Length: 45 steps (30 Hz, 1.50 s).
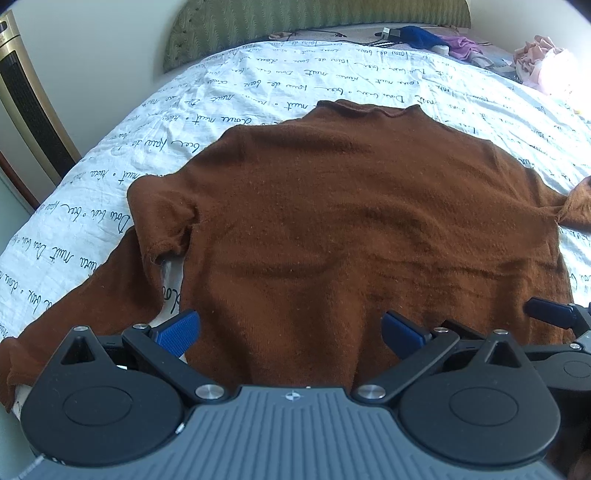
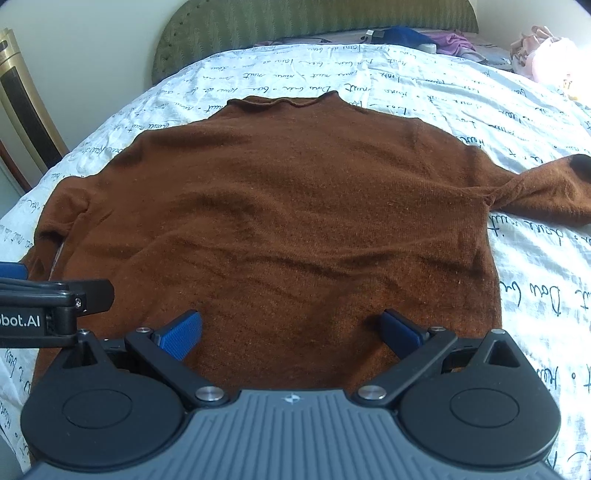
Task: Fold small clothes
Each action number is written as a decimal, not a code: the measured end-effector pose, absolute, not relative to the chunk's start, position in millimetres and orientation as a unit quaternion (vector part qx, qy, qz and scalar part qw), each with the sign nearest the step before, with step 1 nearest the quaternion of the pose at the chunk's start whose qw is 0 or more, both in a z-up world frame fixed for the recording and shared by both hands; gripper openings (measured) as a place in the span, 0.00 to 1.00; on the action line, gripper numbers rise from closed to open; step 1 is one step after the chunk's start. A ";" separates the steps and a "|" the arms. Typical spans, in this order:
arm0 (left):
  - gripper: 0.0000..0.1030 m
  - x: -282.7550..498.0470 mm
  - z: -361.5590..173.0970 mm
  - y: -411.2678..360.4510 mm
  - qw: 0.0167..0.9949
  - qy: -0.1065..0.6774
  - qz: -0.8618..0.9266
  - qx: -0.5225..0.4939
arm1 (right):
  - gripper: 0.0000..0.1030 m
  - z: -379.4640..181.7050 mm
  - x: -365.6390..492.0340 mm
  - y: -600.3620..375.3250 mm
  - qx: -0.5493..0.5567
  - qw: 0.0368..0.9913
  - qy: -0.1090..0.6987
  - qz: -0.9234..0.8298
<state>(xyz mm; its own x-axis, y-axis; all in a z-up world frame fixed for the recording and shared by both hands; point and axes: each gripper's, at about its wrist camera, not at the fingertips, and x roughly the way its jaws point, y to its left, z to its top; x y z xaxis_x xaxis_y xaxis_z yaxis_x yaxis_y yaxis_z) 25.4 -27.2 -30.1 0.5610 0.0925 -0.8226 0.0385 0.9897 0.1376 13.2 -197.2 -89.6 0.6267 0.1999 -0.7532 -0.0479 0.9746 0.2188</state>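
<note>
On bed: brown sweater (image 1: 351, 221) flat | both grippers' fingers wide | right cuff (image 2: 580, 166) right-view only

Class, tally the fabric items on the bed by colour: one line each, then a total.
Brown: 1, the sweater
Blue: 1, a garment by the headboard
Purple: 1, a garment
Pink: 1, a cloth heap
Total: 4

A big bed with a white sheet (image 1: 258, 85) covered in dark writing fills the room. At 12 o'clock stands a green headboard (image 1: 314, 18) against a pale wall (image 1: 92, 55). Bright sunlight comes in at 2 o'clock.
</note>
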 end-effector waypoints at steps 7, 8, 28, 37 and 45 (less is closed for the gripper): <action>1.00 29.5 -31.5 -34.7 0.879 0.471 0.004 0.069 | 1.00 -88.3 11.2 -207.5 0.098 0.895 0.431 0.059; 1.00 29.5 -32.0 -37.4 0.880 0.470 0.004 0.071 | 1.00 -88.1 10.0 -208.9 0.099 0.895 0.430 0.058; 1.00 25.8 -28.8 -45.1 0.877 0.473 -0.002 0.079 | 1.00 -85.8 7.4 -207.7 0.099 0.897 0.426 0.064; 1.00 23.2 -28.2 -47.3 0.878 0.473 -0.013 0.074 | 1.00 -82.8 3.5 -206.4 0.088 0.899 0.424 0.059; 1.00 20.7 -27.6 -41.3 0.880 0.470 -0.011 0.063 | 1.00 -80.2 1.3 -210.8 0.079 0.901 0.424 0.046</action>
<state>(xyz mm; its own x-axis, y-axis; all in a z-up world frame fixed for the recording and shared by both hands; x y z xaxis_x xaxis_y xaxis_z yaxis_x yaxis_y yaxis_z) 20.7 -41.3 -27.6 0.5582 0.0396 -0.8288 0.0795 0.9917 0.1010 1.3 -210.8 -80.2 0.6368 0.1508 -0.7561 -0.0166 0.9831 0.1821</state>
